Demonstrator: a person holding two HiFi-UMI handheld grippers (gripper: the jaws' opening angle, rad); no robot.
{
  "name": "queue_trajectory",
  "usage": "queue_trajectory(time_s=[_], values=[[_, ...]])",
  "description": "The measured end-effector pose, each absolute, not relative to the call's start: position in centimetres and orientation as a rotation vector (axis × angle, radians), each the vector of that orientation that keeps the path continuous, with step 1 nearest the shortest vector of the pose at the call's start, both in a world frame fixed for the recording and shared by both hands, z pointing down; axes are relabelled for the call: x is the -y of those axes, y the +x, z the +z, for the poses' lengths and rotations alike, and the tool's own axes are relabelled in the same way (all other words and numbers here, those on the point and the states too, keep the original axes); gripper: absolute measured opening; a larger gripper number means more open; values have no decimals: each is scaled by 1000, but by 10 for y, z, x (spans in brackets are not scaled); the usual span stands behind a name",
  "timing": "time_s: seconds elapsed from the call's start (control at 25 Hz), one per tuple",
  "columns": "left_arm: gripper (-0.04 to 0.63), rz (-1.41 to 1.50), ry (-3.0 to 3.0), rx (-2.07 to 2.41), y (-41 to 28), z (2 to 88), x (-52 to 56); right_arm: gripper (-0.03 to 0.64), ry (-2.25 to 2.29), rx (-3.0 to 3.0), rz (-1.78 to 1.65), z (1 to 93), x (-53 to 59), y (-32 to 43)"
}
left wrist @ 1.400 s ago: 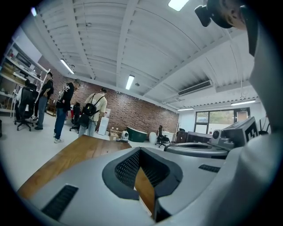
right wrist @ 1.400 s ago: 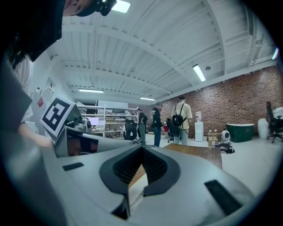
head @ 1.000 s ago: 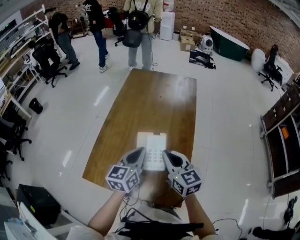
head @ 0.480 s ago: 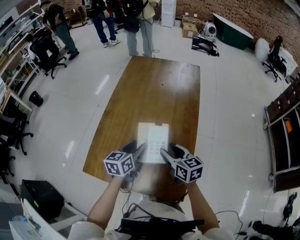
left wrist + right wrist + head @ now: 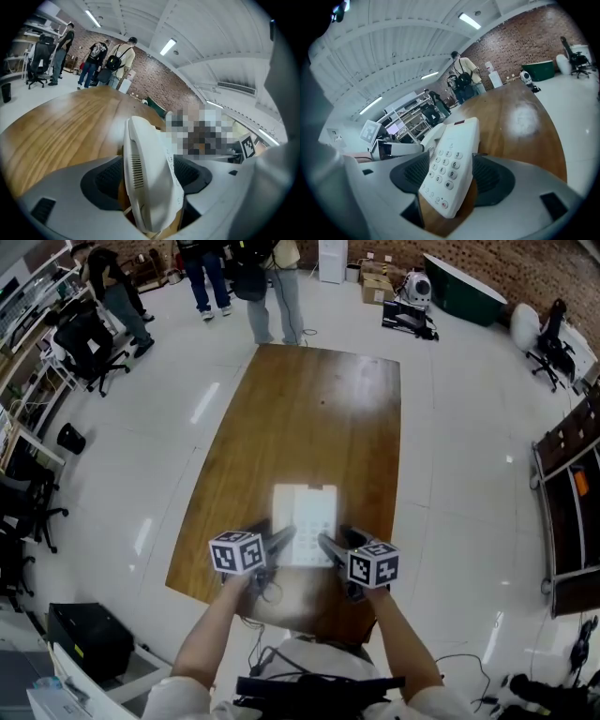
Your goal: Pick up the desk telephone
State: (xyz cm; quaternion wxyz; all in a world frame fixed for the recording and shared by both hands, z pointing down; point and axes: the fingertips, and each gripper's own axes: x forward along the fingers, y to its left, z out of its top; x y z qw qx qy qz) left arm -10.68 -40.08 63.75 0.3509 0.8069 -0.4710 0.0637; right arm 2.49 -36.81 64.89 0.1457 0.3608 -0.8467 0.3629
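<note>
The desk telephone [image 5: 305, 524] lay flat on the wooden bench [image 5: 319, 409], near the bench's lower edge in the head view and just above your two hands. You had your left claw [image 5: 283, 540] at the telephone's lower-left side and your right claw [image 5: 328, 547] at its lower-right side.

The jaws of both claws were opening. In the left gripper view the handset side of the telephone stood between the jaws, and the pads did not seem to press on it. In the right gripper view the keypad side stood between the jaws in the same way.

So the pickup had not been made: the telephone rested on the bench, ungripped. What was left, by my reading, was to close both claws on its two sides and lift it clear, keeping it level.
</note>
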Motion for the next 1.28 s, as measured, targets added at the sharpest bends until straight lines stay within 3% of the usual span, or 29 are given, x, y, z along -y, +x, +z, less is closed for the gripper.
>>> queue_trajectory(time_s=[0.2, 0.64, 1.28], values=[[379, 200, 2079, 1167, -100, 650, 402, 310, 1026, 2398, 1088, 666, 372, 19], [383, 231, 2052, 1088, -88, 664, 404, 313, 1029, 2314, 1107, 689, 377, 5], [342, 154, 2050, 1234, -94, 655, 397, 298, 1087, 2319, 1036, 690, 375, 7]])
